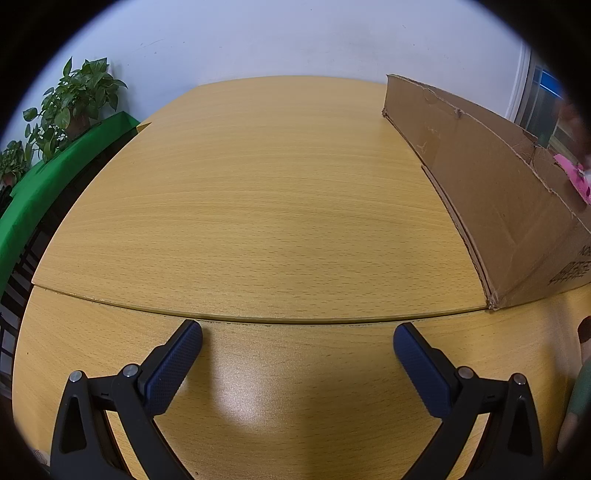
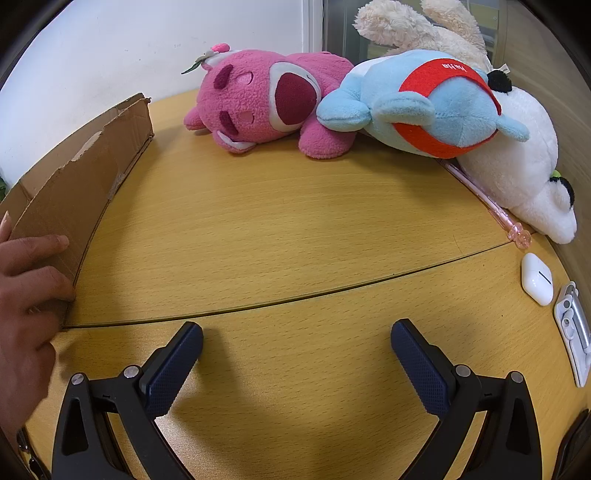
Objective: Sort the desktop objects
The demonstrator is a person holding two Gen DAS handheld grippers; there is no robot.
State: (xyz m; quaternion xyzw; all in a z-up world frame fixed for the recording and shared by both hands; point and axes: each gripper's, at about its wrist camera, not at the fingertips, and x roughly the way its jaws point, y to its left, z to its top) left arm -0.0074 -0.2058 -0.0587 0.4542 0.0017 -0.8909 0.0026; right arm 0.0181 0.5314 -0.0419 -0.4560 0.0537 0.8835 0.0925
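Plainly, nothing is held yet: the left tool [image 1: 297, 338] is spread wide over bare worktop [image 1: 258, 206], and the right tool [image 2: 297, 336] is spread just as wide, with empty wood between its pads. The things to be sorted are gathered at the far right of the worktop in the right wrist view: a pink plush [image 2: 266, 105] lying against a blue plush [image 2: 428, 107], a white plush [image 2: 524, 170] behind them, a cream plush [image 2: 417, 27] at the back, a pink pen [image 2: 487, 201] partly tucked under the white one, a white earbud case [image 2: 536, 278] and a white clip-like holder [image 2: 574, 328] near the edge. A cardboard box [image 2: 85, 177] stands to the left, and a bare hand [image 2: 27, 291] is pressed on its near corner. The step in hand is judged to be a first pick by the right tool. It would be done well if the pink plush, nearest the box and unobstructed, were taken first, gripped across a limb or the body so that the soft fabric is not lost, while the box is kept steady. On the blue plush's red band "HaHa" is read upside down. Dark print on the box side in the left wrist view is not legible.
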